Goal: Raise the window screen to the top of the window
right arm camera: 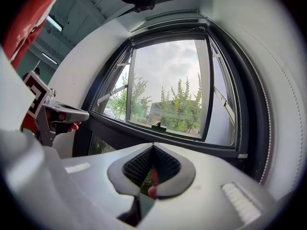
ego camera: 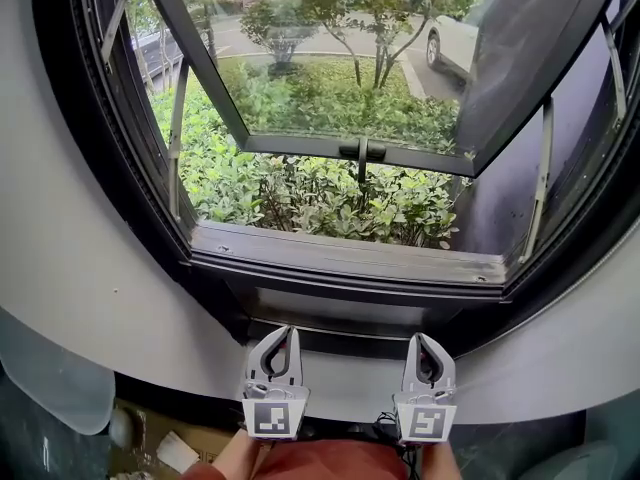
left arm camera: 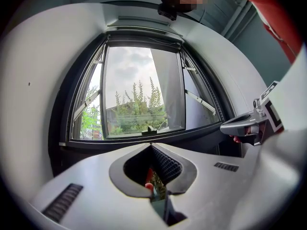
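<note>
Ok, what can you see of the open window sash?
The window sash is a clear glass pane in a dark, metal-looking frame, its bottom edge swung outward so it tilts. A dark handle sits at the middle of its bottom rail. Pale stay arms on both sides link it to the outer frame. Nothing else touches it.

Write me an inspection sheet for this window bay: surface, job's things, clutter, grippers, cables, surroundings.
Surface: dark window sill, nothing on it.
Job's things: window sash swung open outward, handle at its lower edge; screen not made out.
Clutter: cardboard and paper on the floor, lower left.
Grippers: left gripper and right gripper both shut, empty, side by side below the sill.
Cables: what look like dark wires beside the right gripper.
Surroundings: shrubs, white car outside.
</note>
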